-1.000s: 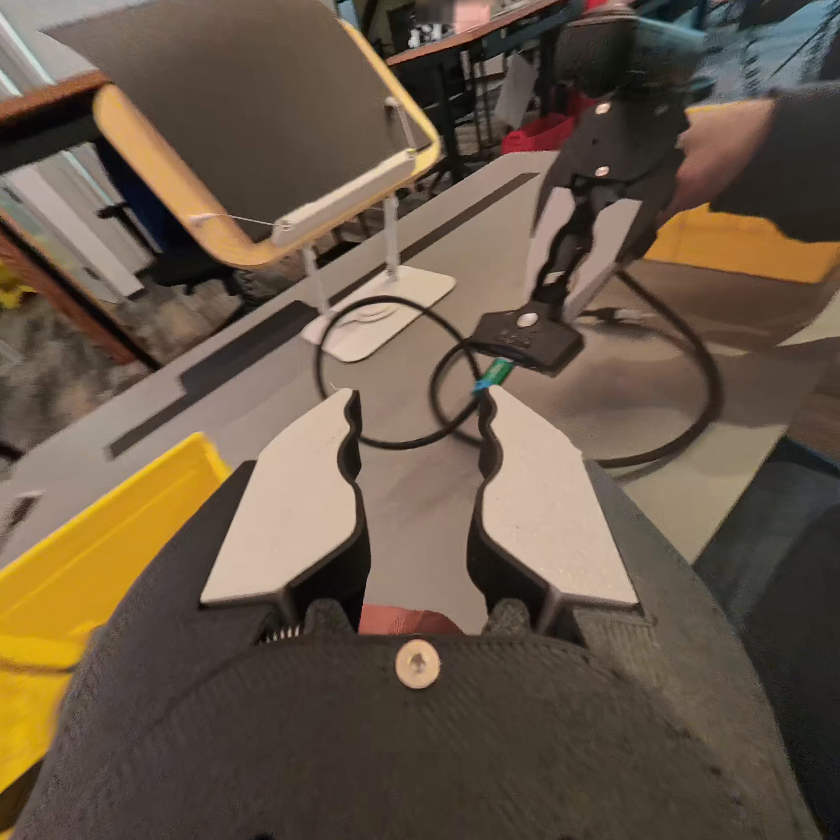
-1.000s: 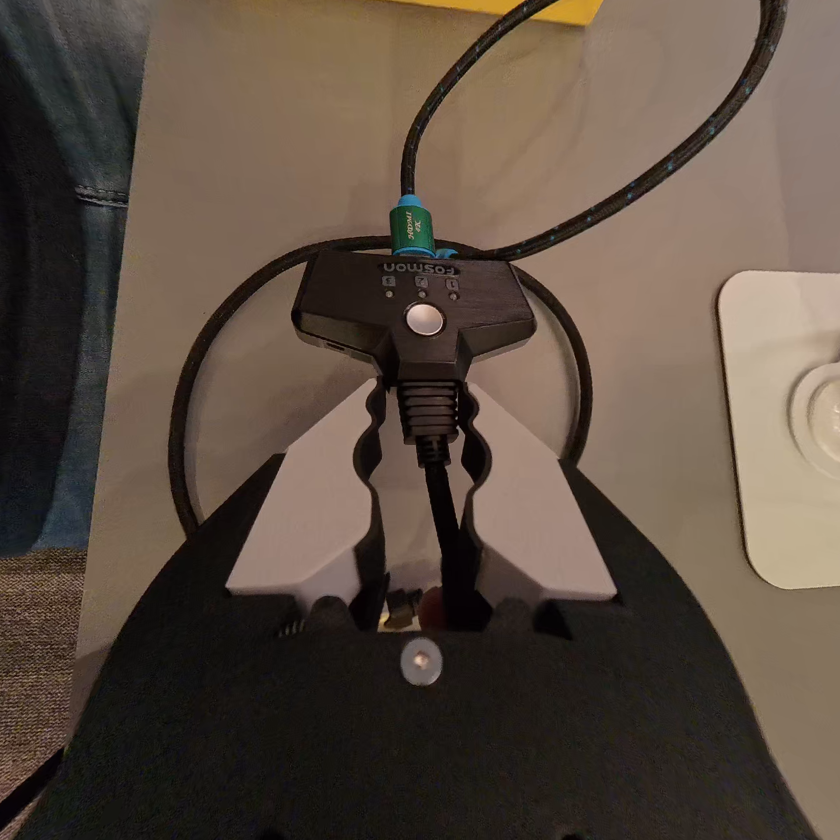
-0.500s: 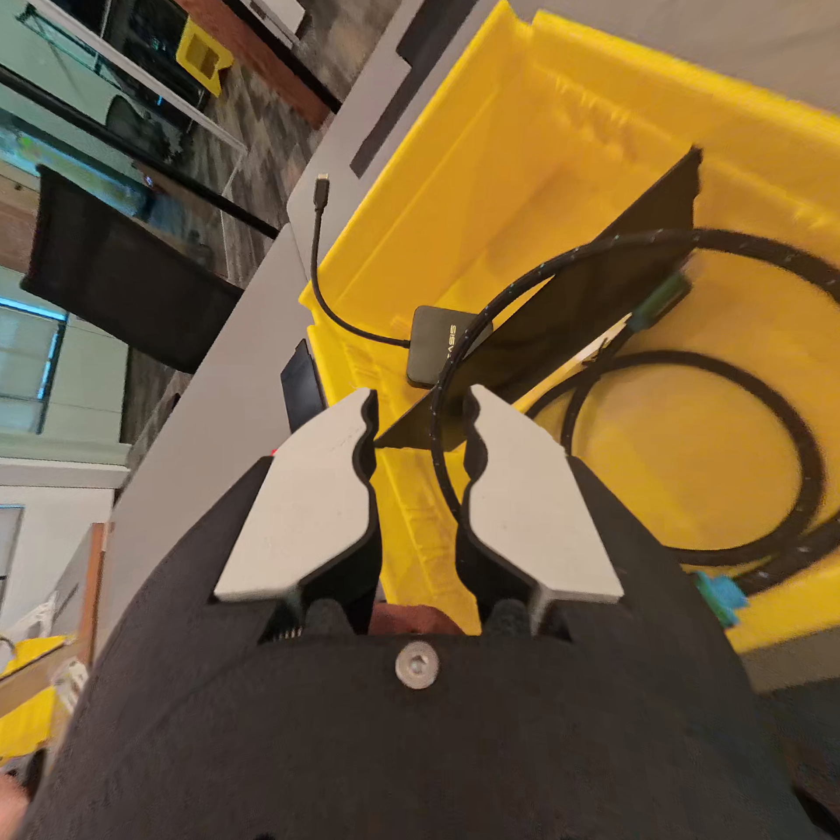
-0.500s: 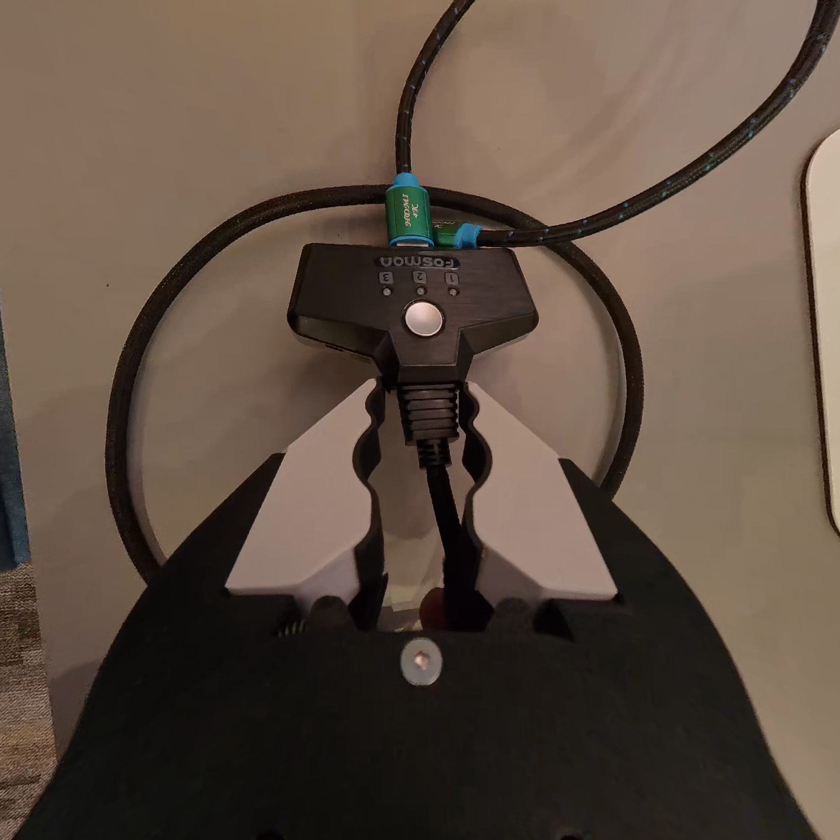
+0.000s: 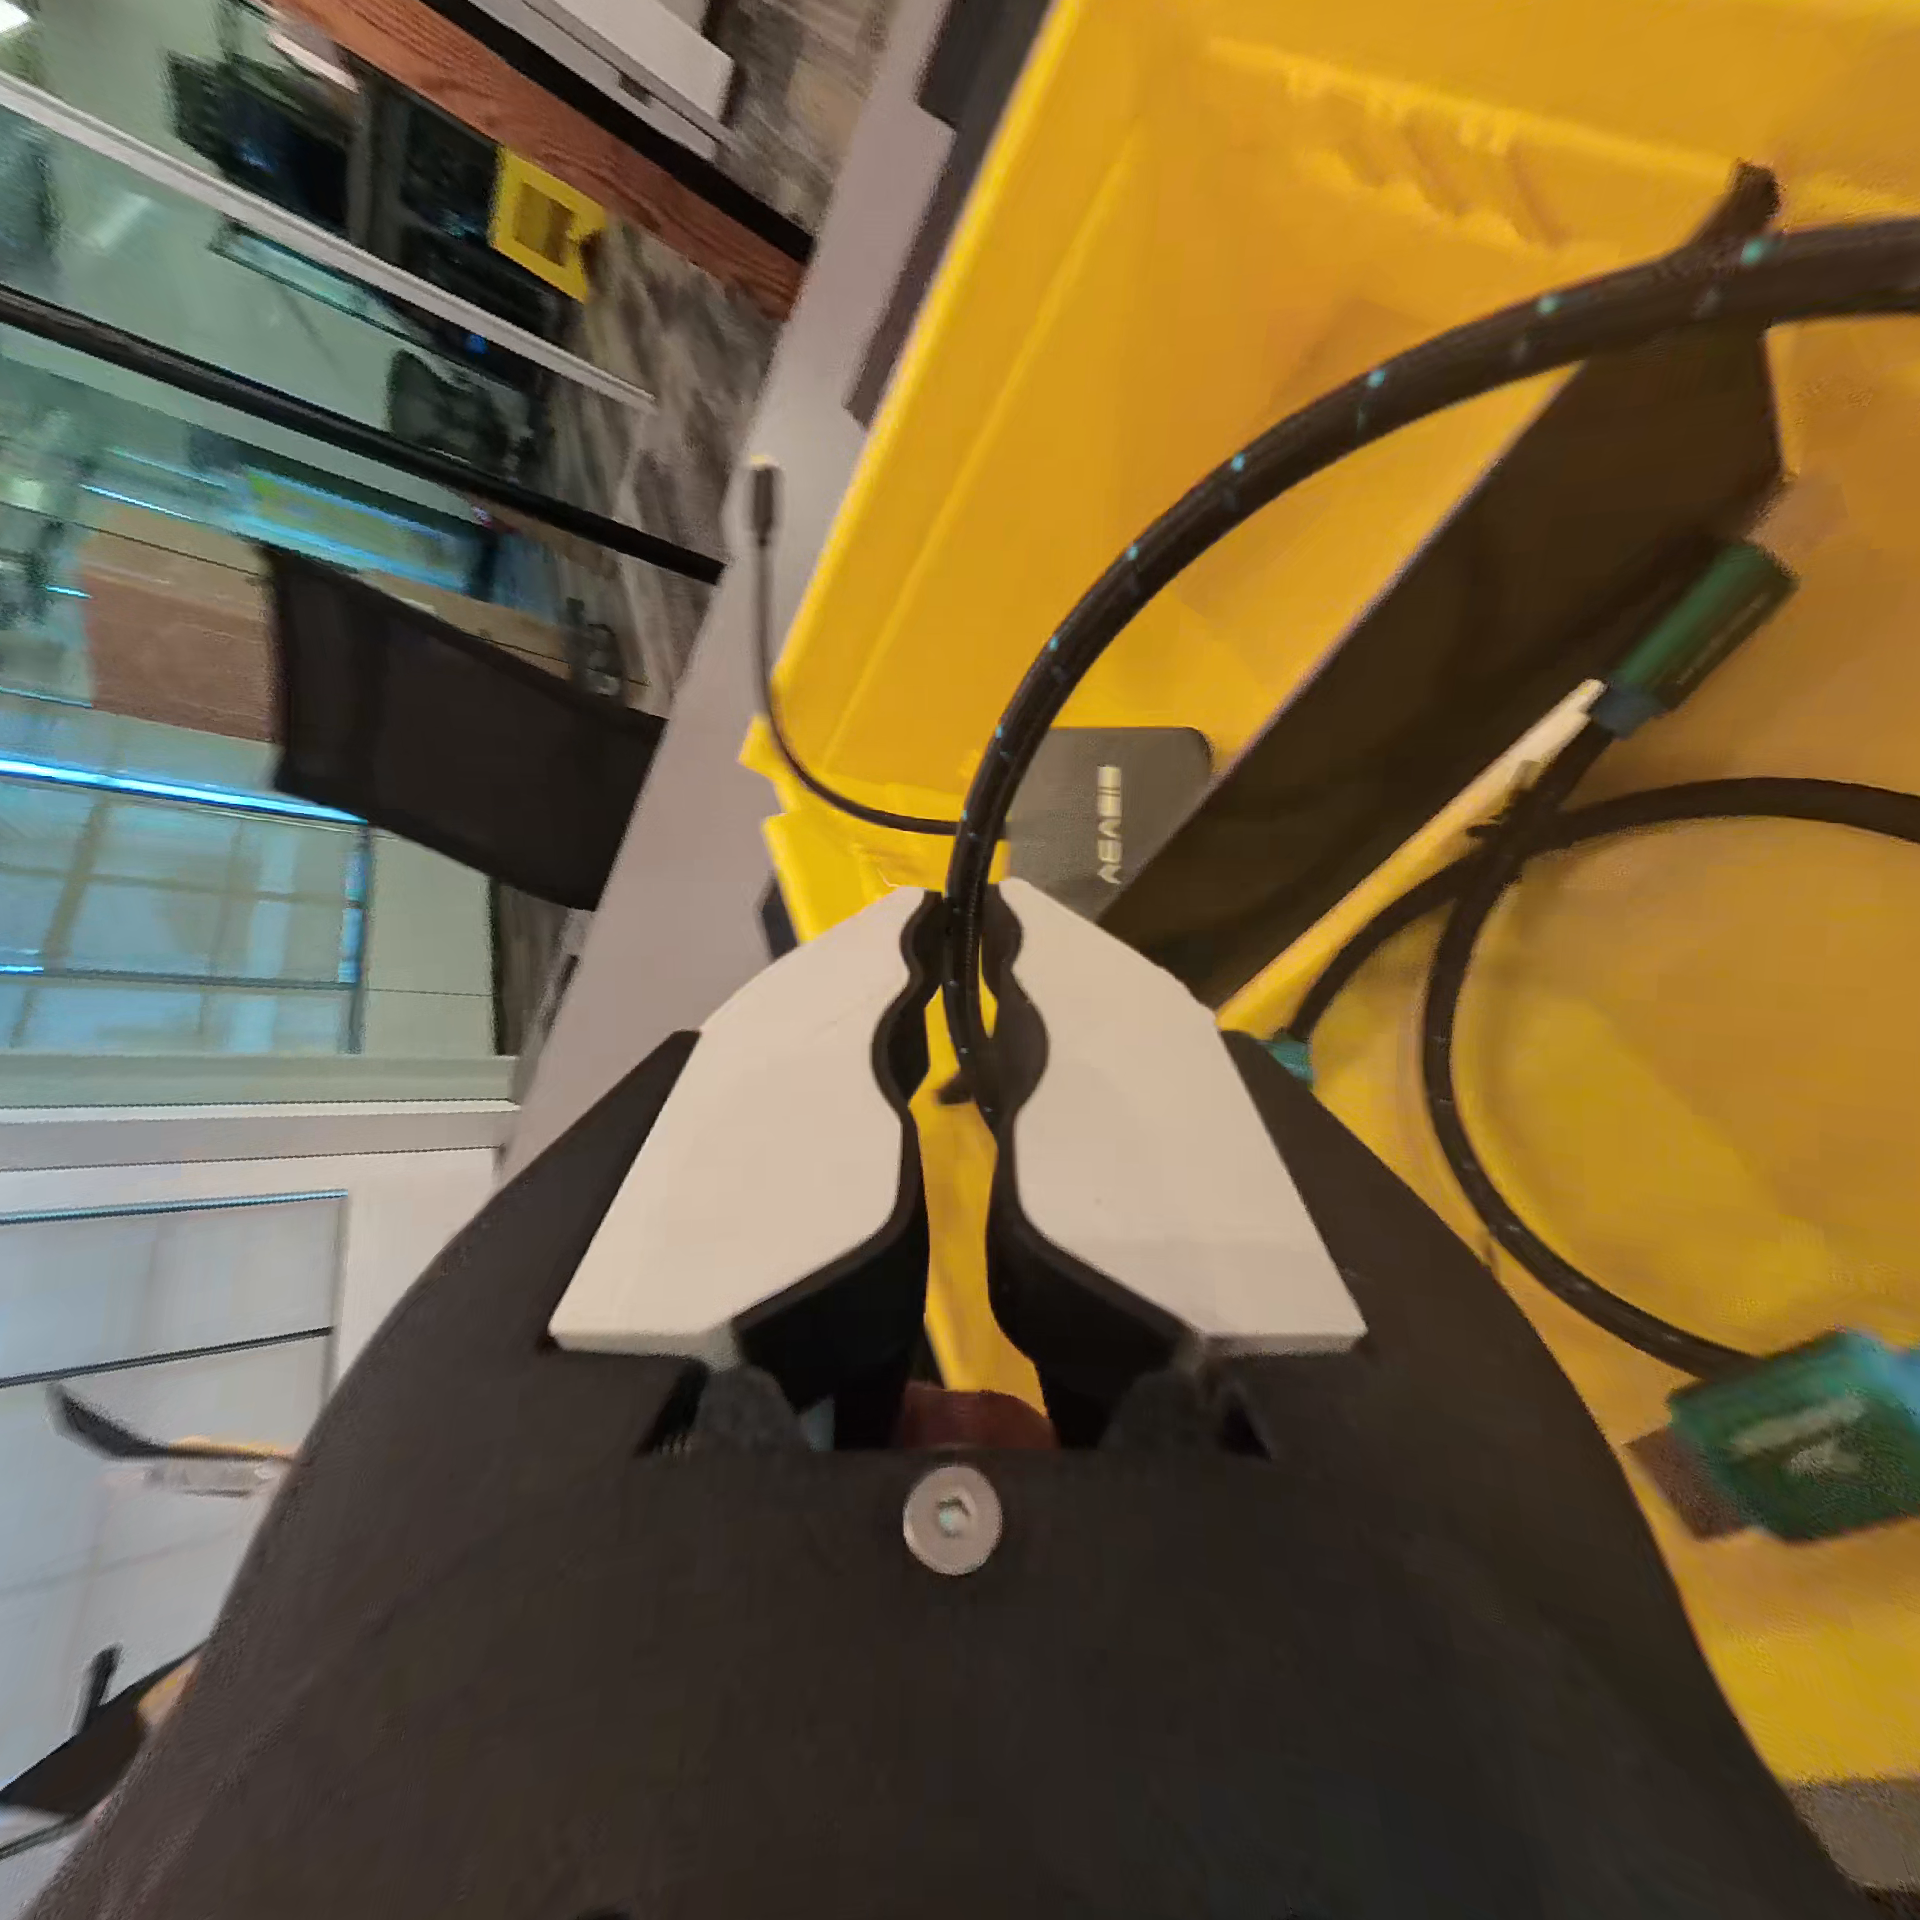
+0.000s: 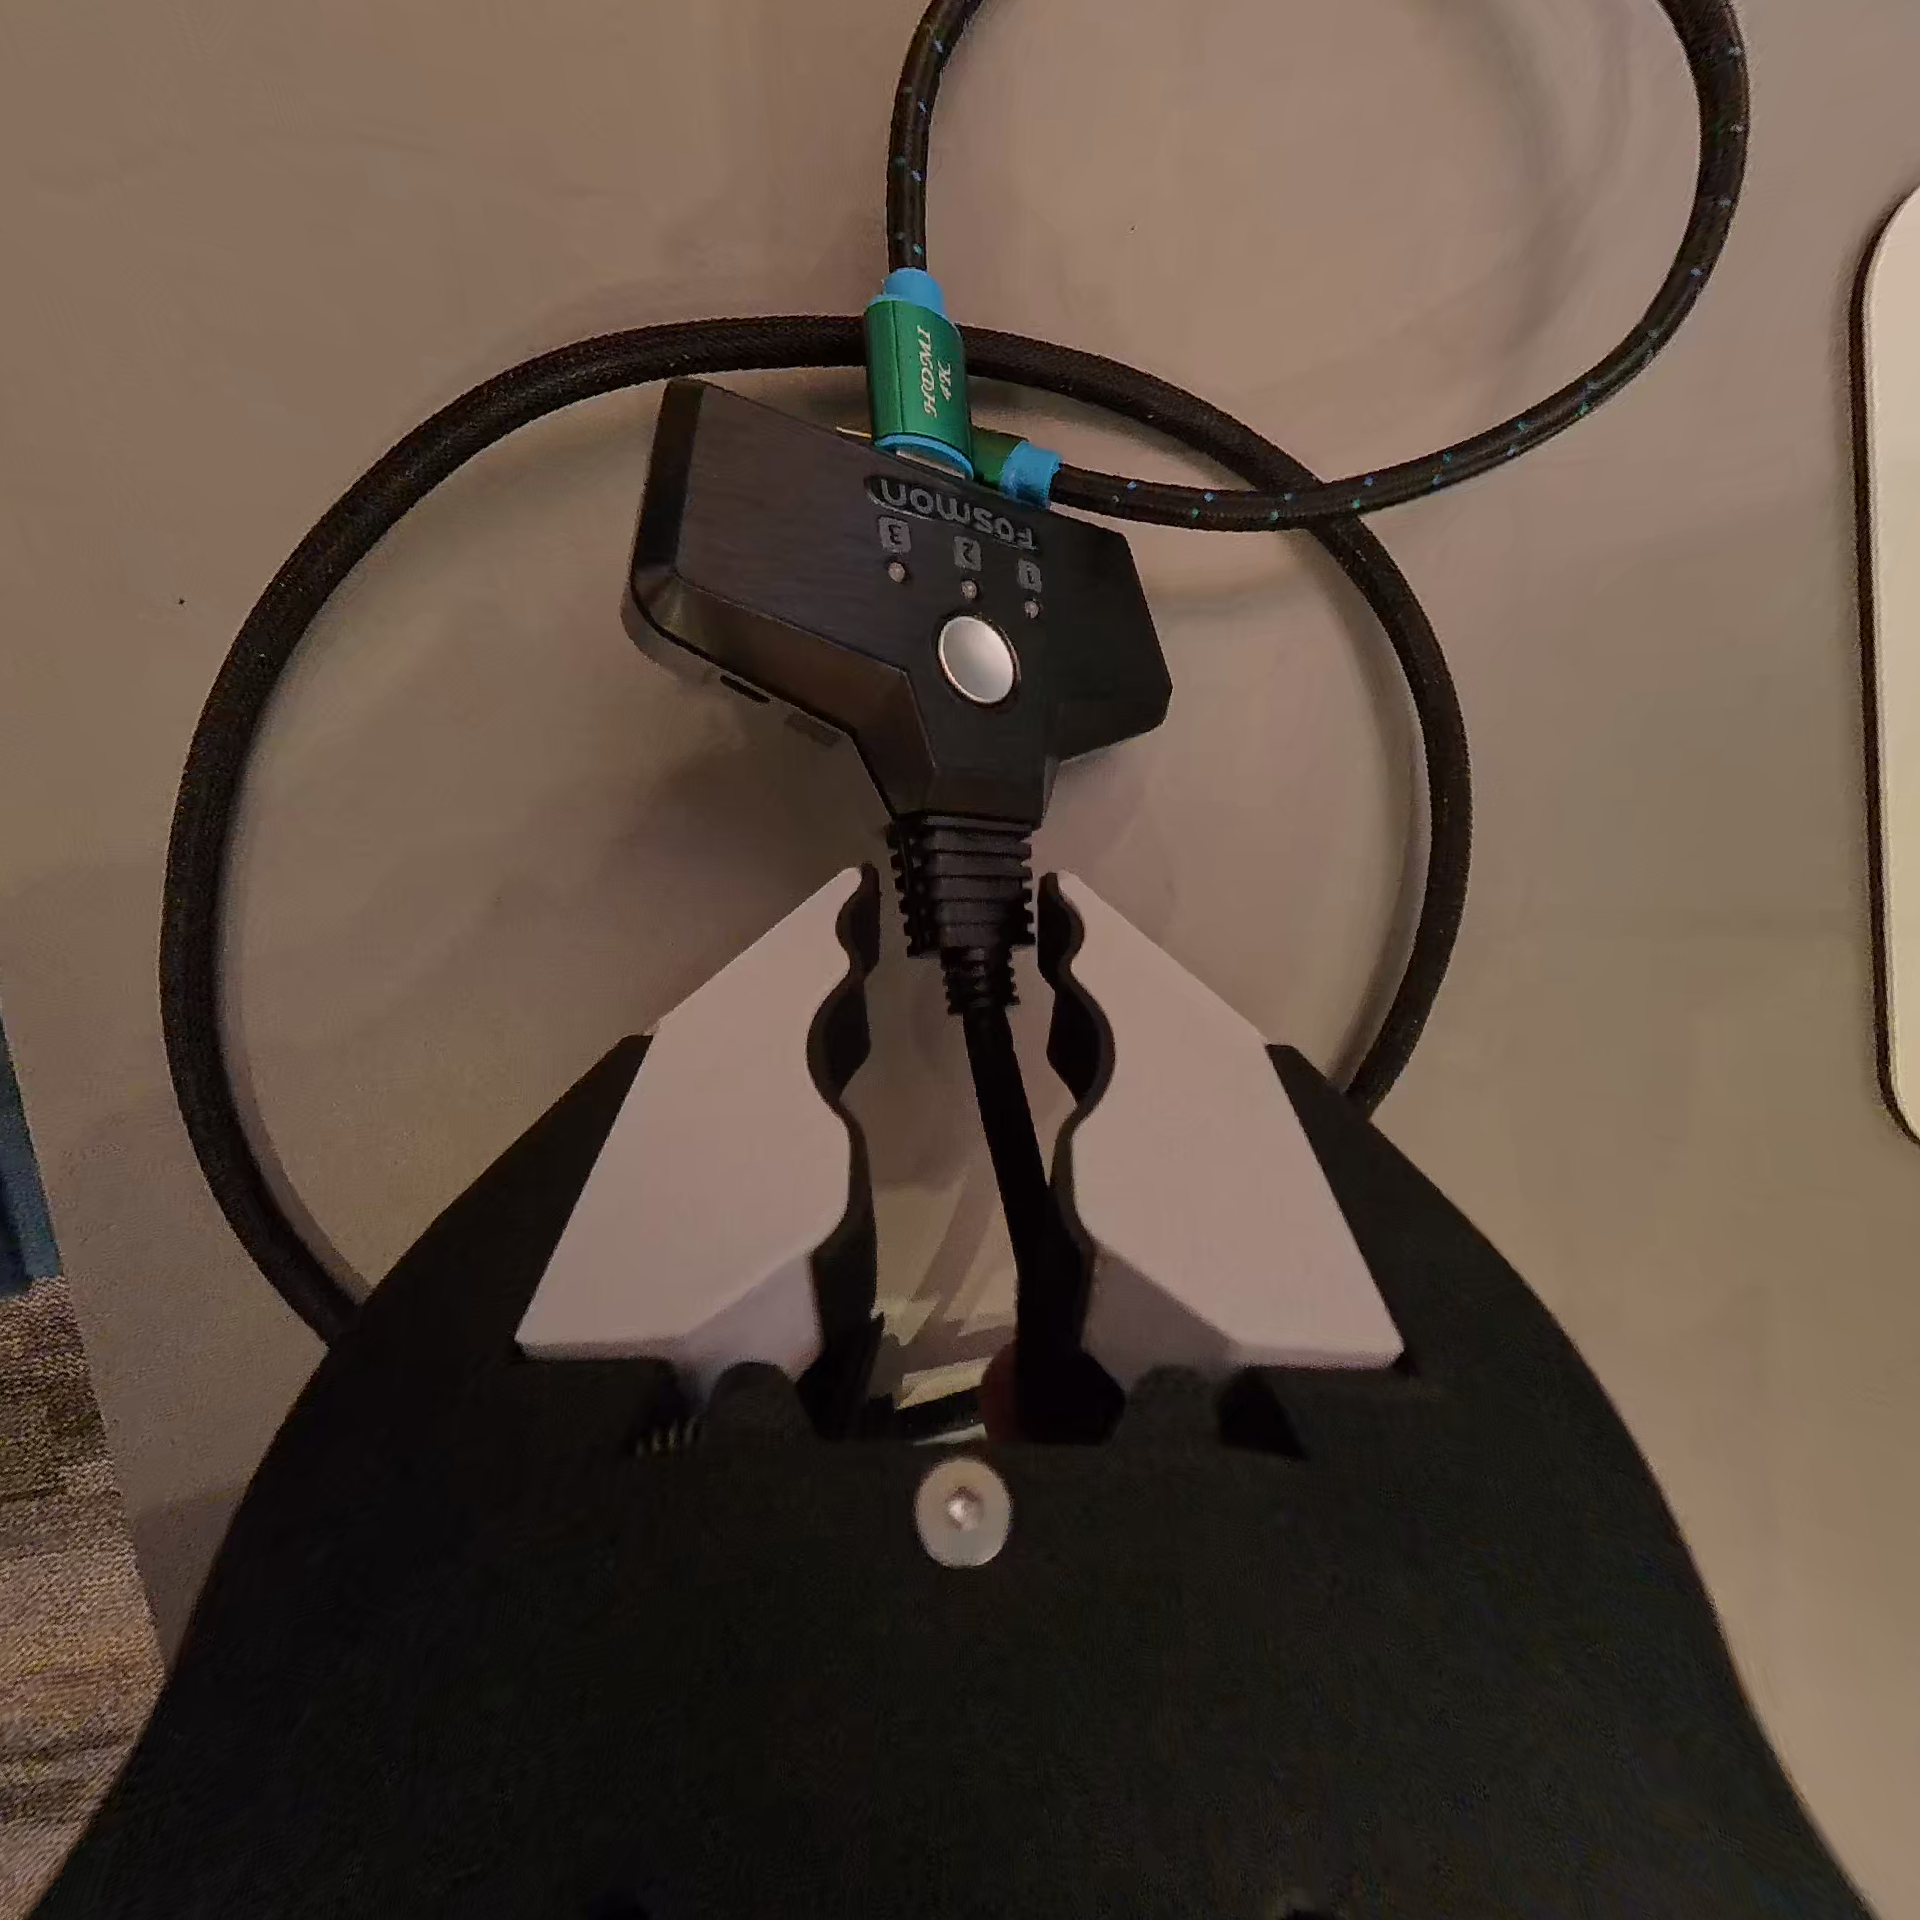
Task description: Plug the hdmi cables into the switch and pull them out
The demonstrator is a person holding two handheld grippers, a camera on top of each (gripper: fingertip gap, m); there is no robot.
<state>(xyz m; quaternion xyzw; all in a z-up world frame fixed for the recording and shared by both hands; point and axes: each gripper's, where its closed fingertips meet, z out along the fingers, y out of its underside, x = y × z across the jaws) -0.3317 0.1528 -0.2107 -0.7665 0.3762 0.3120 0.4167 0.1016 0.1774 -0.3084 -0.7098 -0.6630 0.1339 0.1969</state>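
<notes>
In the left wrist view my left gripper (image 5: 961,914) is shut on a black braided HDMI cable (image 5: 1143,551) over the yellow bin (image 5: 1039,364). The cable arcs up and to the right from the fingertips. More braided cable with green plugs (image 5: 1808,1444) lies in the bin. In the right wrist view my right gripper (image 6: 958,894) is shut on the ribbed cable boot of the black HDMI switch (image 6: 883,603), which sits skewed on the grey table (image 6: 416,208). A green plug (image 6: 920,390) goes into the switch's far edge. A second green plug (image 6: 1013,468) lies just behind it.
A black divider (image 5: 1455,675) and a small black adapter (image 5: 1112,810) sit in the bin; the adapter's thin lead (image 5: 769,623) hangs out over the bin wall. The braided cable loops around the switch (image 6: 260,675). A white stand base (image 6: 1891,623) is at the right edge. My right gripper is the nearer one to the green plug (image 6: 920,390): about 8 centimeters, against 35 centimeters.
My left gripper swung from the table to the yellow bin and closed on the braided cable. The switch has turned askew between the right gripper's fingers, and its plug now leans.
</notes>
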